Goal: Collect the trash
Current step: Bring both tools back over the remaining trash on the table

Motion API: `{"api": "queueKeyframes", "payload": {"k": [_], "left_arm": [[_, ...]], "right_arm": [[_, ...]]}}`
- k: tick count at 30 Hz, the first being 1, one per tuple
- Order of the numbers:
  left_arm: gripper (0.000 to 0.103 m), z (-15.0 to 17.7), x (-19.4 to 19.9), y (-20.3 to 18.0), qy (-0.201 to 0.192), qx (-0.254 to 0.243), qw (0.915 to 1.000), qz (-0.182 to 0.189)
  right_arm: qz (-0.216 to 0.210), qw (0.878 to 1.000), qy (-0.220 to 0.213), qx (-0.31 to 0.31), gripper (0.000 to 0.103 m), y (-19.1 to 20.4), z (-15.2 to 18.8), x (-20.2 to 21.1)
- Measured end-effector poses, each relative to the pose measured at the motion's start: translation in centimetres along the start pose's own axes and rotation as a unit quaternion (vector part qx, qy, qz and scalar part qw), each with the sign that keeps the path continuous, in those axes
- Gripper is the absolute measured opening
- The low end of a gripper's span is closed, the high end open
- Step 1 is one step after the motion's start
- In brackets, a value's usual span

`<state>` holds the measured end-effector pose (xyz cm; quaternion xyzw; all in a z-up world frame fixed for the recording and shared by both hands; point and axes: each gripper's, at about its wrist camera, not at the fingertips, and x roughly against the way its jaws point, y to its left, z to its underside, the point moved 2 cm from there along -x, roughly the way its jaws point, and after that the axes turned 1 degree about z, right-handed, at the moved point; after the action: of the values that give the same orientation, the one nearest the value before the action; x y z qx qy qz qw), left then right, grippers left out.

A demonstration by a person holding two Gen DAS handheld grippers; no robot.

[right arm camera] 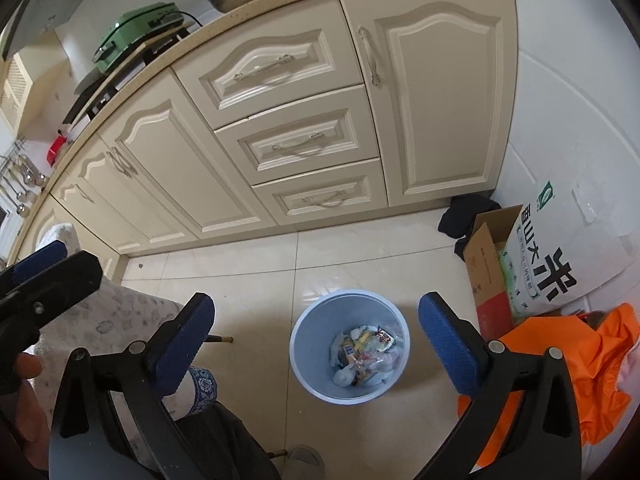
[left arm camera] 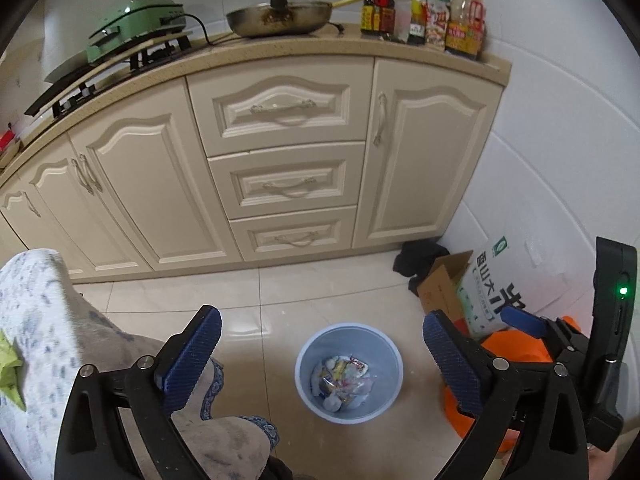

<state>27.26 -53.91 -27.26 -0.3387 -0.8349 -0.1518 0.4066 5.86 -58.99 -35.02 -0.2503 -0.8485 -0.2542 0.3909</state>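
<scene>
Blue bin (right arm camera: pixel 349 353) stands on the floor in the lower middle of both frames, trash (right arm camera: pixel 366 354) already inside. Your left gripper (left arm camera: pixel 322 354) and right gripper (right arm camera: pixel 316 338) hold their jaws wide apart, nothing between them. Reaching lower, you may tip the light bin.

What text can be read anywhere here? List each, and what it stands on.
"香山大米": large characters on the white rice sack by the wall.
Smaller print on that sack: too small to read.
Print on the cardboard box: blurred.
Bottle labels on the counter: unreadable.
Wrappers in the blue bin: unreadable.
</scene>
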Motion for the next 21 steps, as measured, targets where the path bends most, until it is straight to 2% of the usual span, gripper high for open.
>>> {"api": "queueKeyframes", "payload": {"k": [7,12,21], "left_arm": [[0.1,2.5,6.4,3.2,-0.036,0.023,0.9991,0.003],[0.101,4.9,12.1,6.7,-0.07,0.043,0.9966,0.004],[0.102,11.0,22.5,14.1,-0.137,0.095,0.9857,-0.02]], "right_arm": [[-0.001,1.0,-0.022,0.013,0.103,2.6,-0.4,2.6],[-0.009,0.998,-0.046,0.036,0.103,5.8,-1.2,5.4],[-0.063,0.989,-0.088,0.099,0.103,15.3,-1.4,9.9]]}}
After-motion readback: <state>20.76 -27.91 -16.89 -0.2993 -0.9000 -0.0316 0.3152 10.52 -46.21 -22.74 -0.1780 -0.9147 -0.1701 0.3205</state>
